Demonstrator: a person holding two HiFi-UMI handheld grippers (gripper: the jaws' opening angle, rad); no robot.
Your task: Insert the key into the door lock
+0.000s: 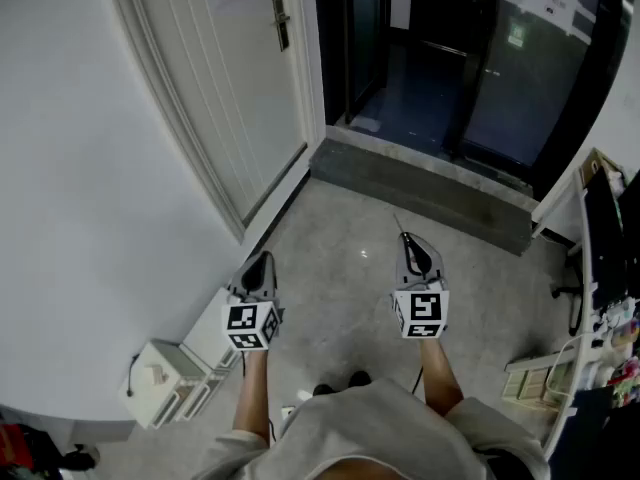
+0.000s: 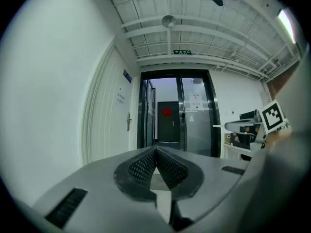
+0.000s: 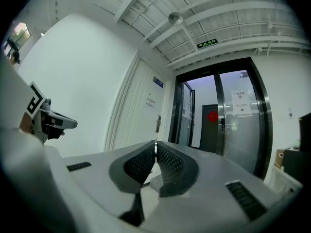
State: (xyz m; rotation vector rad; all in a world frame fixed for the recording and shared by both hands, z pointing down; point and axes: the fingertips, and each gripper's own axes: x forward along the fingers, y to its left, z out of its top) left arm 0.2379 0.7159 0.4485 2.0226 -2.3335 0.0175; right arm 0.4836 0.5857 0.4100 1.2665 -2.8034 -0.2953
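A white door (image 1: 235, 78) stands shut at the far left, and its dark lock plate with a handle (image 1: 281, 23) sits near its right edge. The same lock (image 2: 129, 122) shows in the left gripper view, and the lock (image 3: 158, 124) in the right gripper view lies ahead and slightly left. My right gripper (image 1: 405, 238) is shut on a thin key (image 1: 398, 225) that pokes forward from its tips; the key (image 3: 155, 147) appears as a pale sliver between the pads. My left gripper (image 1: 262, 258) is shut and holds nothing. Both are held level, well short of the door.
Dark glass doors (image 1: 480, 58) stand ahead behind a grey threshold step (image 1: 420, 183). A white wall (image 1: 90, 188) runs along the left, with a small white drawer unit (image 1: 165, 378) at its foot. A desk with clutter (image 1: 600, 268) fills the right edge.
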